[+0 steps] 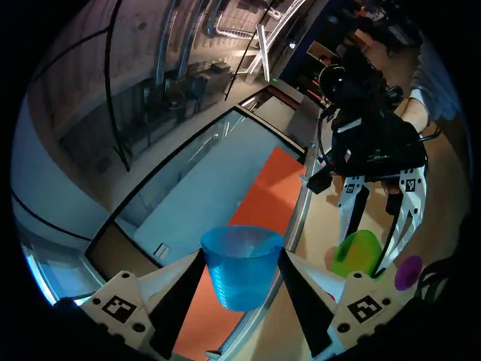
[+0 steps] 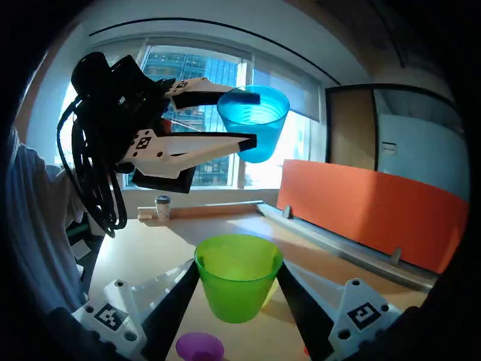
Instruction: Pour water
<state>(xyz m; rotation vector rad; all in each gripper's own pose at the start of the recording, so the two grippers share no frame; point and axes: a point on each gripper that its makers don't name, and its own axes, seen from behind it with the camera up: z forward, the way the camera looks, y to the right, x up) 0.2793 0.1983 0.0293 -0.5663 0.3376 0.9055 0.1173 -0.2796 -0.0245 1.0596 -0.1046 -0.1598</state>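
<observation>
Right gripper view: left tool (image 2: pixel 257 119) grips blue cup (image 2: pixel 254 114), right tool (image 2: pixel 237 265) green cup (image 2: pixel 236 286) below.

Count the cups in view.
4: a blue cup in the left claw, a green cup in the right claw, a purple cup on the table, a lidded paper cup by the window. More may be hidden.

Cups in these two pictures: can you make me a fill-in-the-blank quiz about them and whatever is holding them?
The left tool holds the raised cup, which is ____ in colour.
The right tool holds the lower cup, which is ____ in colour.
The small cup standing on the desk is ____.
In the right gripper view, a bright ____ lies behind the raised cup.
Missing words: blue; green; purple; window.
</observation>
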